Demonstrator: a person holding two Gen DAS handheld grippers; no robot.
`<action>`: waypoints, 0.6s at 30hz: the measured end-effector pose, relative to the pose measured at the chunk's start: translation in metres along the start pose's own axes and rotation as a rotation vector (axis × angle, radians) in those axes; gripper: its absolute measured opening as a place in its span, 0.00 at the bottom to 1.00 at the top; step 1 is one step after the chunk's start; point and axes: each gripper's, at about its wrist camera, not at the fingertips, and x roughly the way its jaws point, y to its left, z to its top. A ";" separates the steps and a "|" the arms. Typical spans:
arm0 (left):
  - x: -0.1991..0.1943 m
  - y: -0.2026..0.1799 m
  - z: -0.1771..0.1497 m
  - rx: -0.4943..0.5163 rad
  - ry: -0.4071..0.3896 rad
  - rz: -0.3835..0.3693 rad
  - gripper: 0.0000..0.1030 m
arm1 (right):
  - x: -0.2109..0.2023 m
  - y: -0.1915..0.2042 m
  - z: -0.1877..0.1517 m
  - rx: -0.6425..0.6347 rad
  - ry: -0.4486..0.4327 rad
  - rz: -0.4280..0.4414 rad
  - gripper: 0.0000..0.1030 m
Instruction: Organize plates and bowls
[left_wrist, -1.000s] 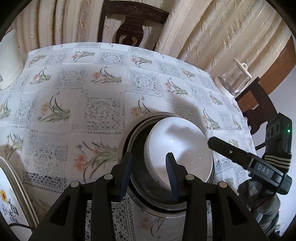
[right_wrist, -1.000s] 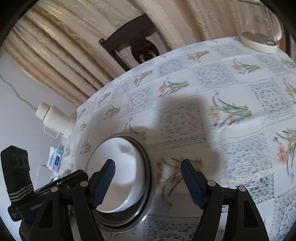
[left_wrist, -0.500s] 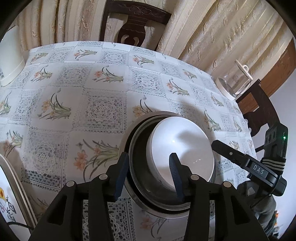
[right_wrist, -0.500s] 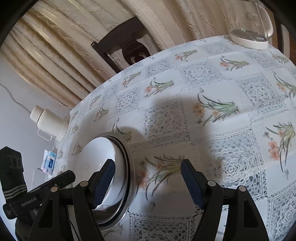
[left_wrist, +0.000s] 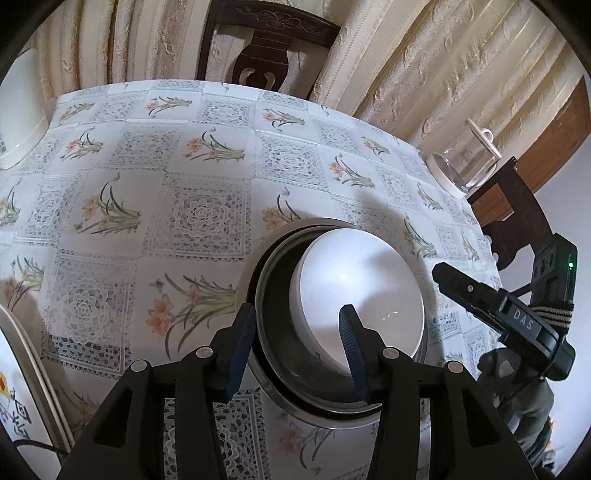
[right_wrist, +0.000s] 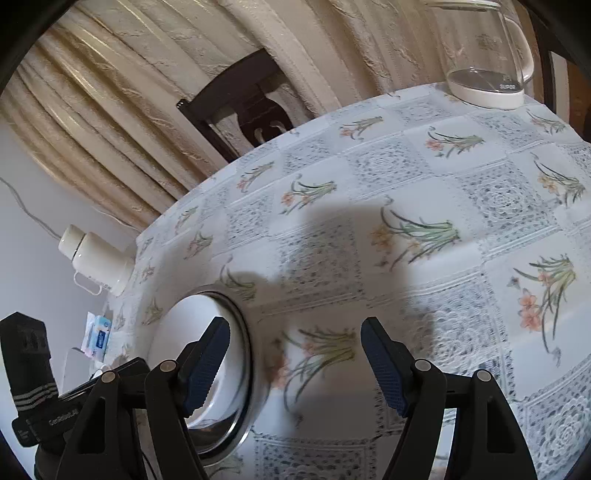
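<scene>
Since the white bowl (left_wrist: 360, 295) nested in the steel bowl (left_wrist: 275, 363) looks slick and breakable, we'd pinch its near rim; both grippers' fingers (left_wrist: 240, 350) sit spread, holding nothing.

I saw a white bowl (left_wrist: 360, 302) nested in a dull silver metal bowl (left_wrist: 273, 332) on a tablecloth (left_wrist: 184, 206) checked in white and grey lace squares with orange flowers on green stems. My left gripper (left_wrist: 297, 345) and right gripper (right_wrist: 295, 363) were black with dark blue ribbed pads. At the far side hung cream ribbed curtains (left_wrist: 424, 66) behind a dark brown chair (left_wrist: 266, 48), and far right stood a clear glass jug (right_wrist: 484, 59) on a white base.
</scene>
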 end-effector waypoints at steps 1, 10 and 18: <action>0.000 -0.001 0.000 0.000 -0.003 0.001 0.48 | 0.002 -0.001 0.000 -0.003 0.008 -0.006 0.74; -0.002 0.000 -0.001 0.005 0.003 -0.007 0.49 | 0.020 0.004 -0.010 -0.025 0.071 -0.004 0.74; -0.003 0.000 -0.003 -0.001 0.008 -0.017 0.49 | 0.017 0.006 -0.012 -0.033 0.066 -0.001 0.74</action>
